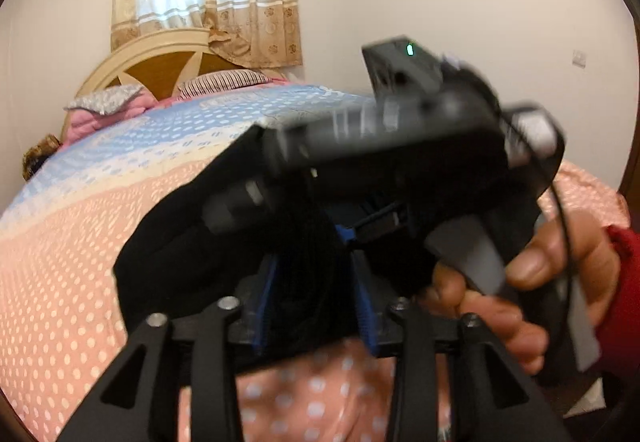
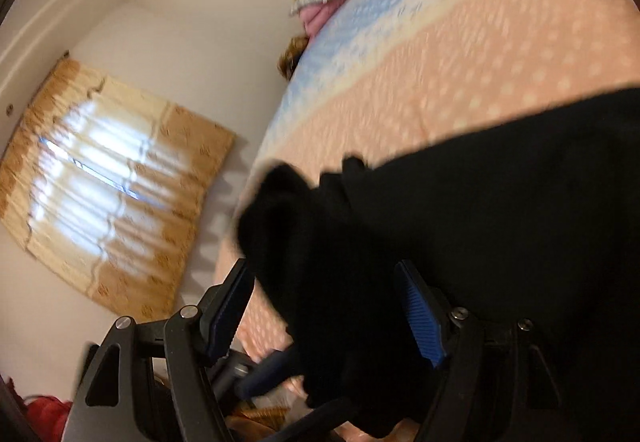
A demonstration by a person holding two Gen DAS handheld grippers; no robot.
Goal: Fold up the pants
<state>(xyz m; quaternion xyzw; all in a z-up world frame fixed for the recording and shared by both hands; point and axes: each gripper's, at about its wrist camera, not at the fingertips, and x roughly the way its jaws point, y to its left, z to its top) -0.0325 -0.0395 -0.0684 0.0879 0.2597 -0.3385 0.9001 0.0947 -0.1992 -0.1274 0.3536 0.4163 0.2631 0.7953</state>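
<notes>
The polka-dot bedspread lies bare and open from the black pants back to the pillows by the headboard. To the pants' right, the right hand-held gripper and the hand holding it block passage.

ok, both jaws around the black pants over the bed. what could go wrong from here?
1. The left gripper and right gripper stand open around the pants; the fabric may slip out.
2. The right gripper crowds the left view; they could collide.
3. The pants lie bunched on the bedspread, so creases may get folded in.
</notes>
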